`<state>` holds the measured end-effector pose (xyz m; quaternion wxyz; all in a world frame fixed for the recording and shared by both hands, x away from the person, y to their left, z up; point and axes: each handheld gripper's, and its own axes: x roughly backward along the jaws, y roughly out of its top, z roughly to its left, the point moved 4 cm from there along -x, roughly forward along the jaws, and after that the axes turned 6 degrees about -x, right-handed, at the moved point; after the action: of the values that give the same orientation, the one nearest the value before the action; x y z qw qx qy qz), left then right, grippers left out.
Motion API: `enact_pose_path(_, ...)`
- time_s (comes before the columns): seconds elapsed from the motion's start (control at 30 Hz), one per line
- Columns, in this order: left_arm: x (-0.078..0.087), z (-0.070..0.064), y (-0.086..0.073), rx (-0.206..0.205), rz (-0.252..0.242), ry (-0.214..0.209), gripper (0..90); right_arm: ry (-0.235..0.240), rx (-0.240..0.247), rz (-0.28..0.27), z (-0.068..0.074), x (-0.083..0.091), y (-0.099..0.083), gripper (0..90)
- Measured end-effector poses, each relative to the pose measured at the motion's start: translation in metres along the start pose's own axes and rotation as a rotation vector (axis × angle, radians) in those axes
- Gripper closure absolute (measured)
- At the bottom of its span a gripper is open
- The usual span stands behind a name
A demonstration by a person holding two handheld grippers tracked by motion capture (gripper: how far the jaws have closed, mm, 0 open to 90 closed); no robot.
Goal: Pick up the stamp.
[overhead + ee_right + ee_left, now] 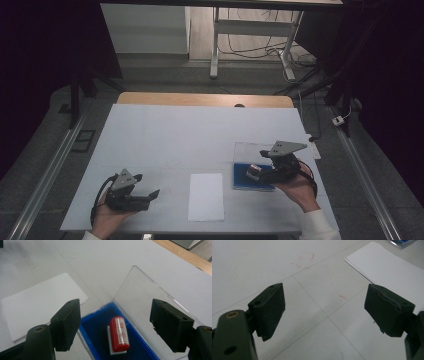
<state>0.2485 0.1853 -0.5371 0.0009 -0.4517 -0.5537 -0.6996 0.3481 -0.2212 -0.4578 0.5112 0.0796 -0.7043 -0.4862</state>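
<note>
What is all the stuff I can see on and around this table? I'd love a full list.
Red stamp with a white base: one, red and white, lying inside the blue tray, between the right gripper's open jaws.
Blue ink-pad tray: one, blue, on the table's right side.
Clear plastic lid: one, transparent, standing open at the tray's far edge.
White paper sheets: a thin stack, white, near the table's front middle.
White-covered table: one, white top with a wooden far edge.
White desk frame: one, on the floor beyond the table, with cables beneath.
Left gripper: one, black, open, held low over the table's left front.
Right gripper: one, black, open, over the tray.
</note>
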Motion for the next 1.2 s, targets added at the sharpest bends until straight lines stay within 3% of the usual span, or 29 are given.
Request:
enact_pose_path(0.1,0.000,0.000,0.000,0.000,0.000,0.002,17.5,0.010,-0.014,-0.018,-0.002,-0.003,-0.003,25.8)
enact_pose_path(0.77,-0.002,-0.001,-0.001,-0.006,0.010,0.002,17.6,0.005,-0.004,0.136,-0.012,-0.030,-0.022,26.5)
enact_pose_path(0.93,-0.002,-0.001,-0.002,-0.008,0.015,0.002,17.6,-0.008,0.007,0.169,-0.015,-0.039,-0.027,34.2)
enact_pose_path(1.2,-0.003,0.000,-0.003,-0.008,0.022,0.001,17.6,-0.002,0.019,0.168,-0.015,-0.039,-0.027,48.5)
